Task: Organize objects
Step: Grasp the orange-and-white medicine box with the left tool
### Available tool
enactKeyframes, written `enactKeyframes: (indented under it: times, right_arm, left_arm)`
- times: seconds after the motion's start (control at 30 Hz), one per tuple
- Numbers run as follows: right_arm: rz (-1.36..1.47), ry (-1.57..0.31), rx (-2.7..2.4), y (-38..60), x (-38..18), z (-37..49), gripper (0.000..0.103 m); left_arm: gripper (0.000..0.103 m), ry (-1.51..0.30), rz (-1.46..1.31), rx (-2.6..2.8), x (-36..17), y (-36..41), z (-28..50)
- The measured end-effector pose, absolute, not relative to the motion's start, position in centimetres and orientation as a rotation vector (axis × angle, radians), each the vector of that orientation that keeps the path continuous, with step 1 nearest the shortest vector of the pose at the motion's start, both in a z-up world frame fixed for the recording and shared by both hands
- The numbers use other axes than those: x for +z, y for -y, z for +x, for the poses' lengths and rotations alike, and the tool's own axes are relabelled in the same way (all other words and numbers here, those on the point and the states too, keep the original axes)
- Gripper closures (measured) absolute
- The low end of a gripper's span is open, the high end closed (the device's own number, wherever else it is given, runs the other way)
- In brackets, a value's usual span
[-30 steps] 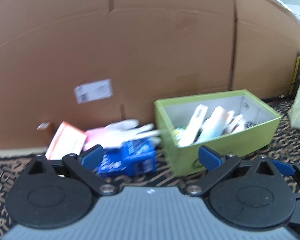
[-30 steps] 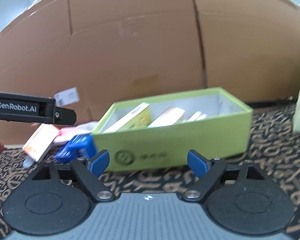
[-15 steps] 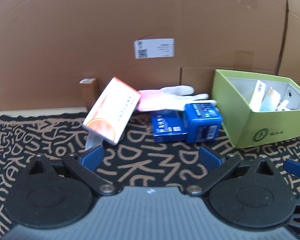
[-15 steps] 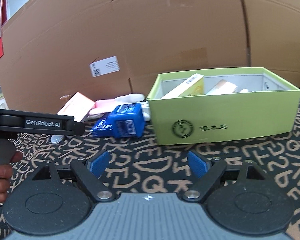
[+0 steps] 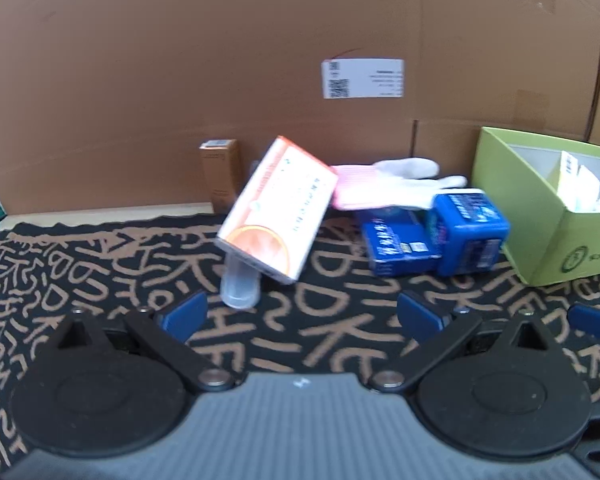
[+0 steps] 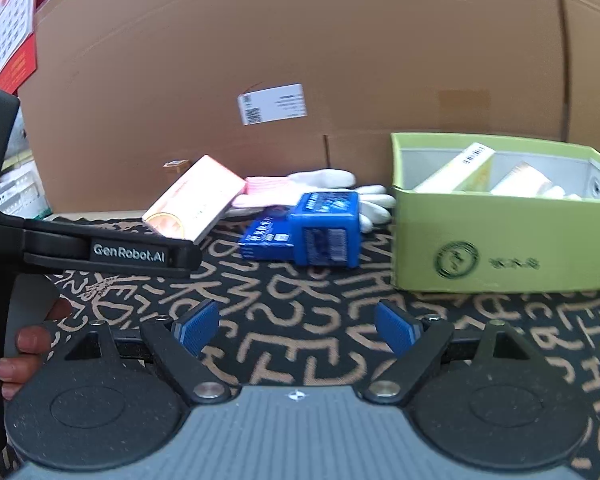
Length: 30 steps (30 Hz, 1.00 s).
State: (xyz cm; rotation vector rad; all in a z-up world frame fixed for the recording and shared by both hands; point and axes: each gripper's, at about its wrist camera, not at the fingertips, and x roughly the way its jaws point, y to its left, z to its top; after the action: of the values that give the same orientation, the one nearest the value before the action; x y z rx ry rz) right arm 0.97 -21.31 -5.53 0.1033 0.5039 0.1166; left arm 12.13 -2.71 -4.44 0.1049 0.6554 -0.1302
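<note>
An orange-and-white box [image 5: 278,210] leans tilted on a clear tube [image 5: 240,284]; it also shows in the right wrist view [image 6: 194,204]. Two blue boxes [image 5: 434,234] [image 6: 312,230] lie beside it, with a white and pink glove [image 5: 384,184] [image 6: 300,188] behind. A green box [image 5: 548,204] [image 6: 500,248] at the right holds several small packages. My left gripper [image 5: 302,314] is open and empty, short of the tube. My right gripper [image 6: 296,326] is open and empty, in front of the blue boxes.
A big cardboard wall [image 5: 260,60] with a white label [image 5: 362,78] closes the back. A small brown carton [image 5: 220,174] stands against it. The left gripper's body [image 6: 112,252] crosses the left of the right wrist view. A patterned black cloth [image 6: 292,304] covers the surface.
The left wrist view has swung left from the green box toward the orange box and come closer to it. The right wrist view has shifted slightly toward the blue boxes. Both grippers stay open.
</note>
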Motion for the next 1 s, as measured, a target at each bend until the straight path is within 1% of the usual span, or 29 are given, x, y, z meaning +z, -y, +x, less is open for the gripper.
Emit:
enactKeyframes:
  times: [0.1,0.17,0.23,0.3,0.5,0.57,0.67,0.73,0.77,0.8,0.83,0.87,0.9,0.93,0.97,1.0]
  right_arm:
    - [0.072,-0.494,0.129,20.3,-5.3,2.2,0.015]
    - [0.052,-0.475,0.130,19.8,-5.1,3.1,0.015]
    - [0.035,-0.464,0.120,19.4,-5.0,4.2,0.015]
    - [0.015,-0.450,0.105,19.0,-4.8,5.5,0.015]
    - [-0.124,-0.391,0.017,17.5,-4.7,8.8,0.018]
    - [-0.149,-0.400,-0.022,17.4,-4.8,10.1,0.019]
    - [-0.193,-0.427,-0.080,17.4,-5.3,11.6,0.024]
    - [-0.224,-0.437,-0.100,17.3,-5.5,11.9,0.025]
    - [-0.234,-0.441,-0.105,17.3,-5.5,12.1,0.025]
    - [-0.247,-0.446,-0.109,17.2,-5.6,12.3,0.026]
    - [-0.265,-0.456,-0.111,17.1,-5.7,12.5,0.033]
    - [-0.286,-0.465,-0.110,16.9,-5.8,12.6,0.035]
    - [-0.310,-0.469,-0.118,16.8,-5.9,12.6,0.042]
    - [-0.327,-0.462,-0.121,16.8,-5.8,12.3,0.057]
    - [-0.343,-0.450,-0.116,16.7,-5.8,12.0,0.063]
    - [-0.347,-0.432,-0.097,16.6,-5.6,11.3,0.070]
  left_arm:
    - [0.000,-0.635,0.106,-0.128,-4.5,0.9,13.0]
    - [0.003,-0.622,0.105,-0.124,-4.4,-0.2,13.7]
    - [0.009,-0.623,0.099,-0.136,-4.3,-1.1,14.6]
    - [0.010,-0.627,0.089,-0.146,-4.2,-1.7,15.6]
    - [0.011,-0.632,0.110,-0.172,-4.3,-1.4,19.1]
    - [0.015,-0.648,0.115,-0.192,-4.6,-0.9,20.2]
    - [0.025,-0.668,0.114,-0.208,-5.2,-0.4,21.5]
    - [0.048,-0.689,0.103,-0.238,-5.5,-0.1,22.0]
    - [0.049,-0.692,0.089,-0.257,-5.5,0.1,22.0]
    - [0.056,-0.679,0.103,-0.254,-5.3,0.3,21.6]
    - [0.065,-0.654,0.129,-0.257,-5.0,0.6,21.1]
    - [0.068,-0.631,0.150,-0.266,-4.7,0.8,20.3]
    - [0.074,-0.618,0.160,-0.279,-4.4,1.0,19.7]
    - [0.078,-0.610,0.160,-0.296,-4.1,1.1,19.0]
    - [0.080,-0.608,0.153,-0.317,-3.9,1.1,18.3]
    - [0.083,-0.610,0.146,-0.334,-3.7,1.1,17.8]
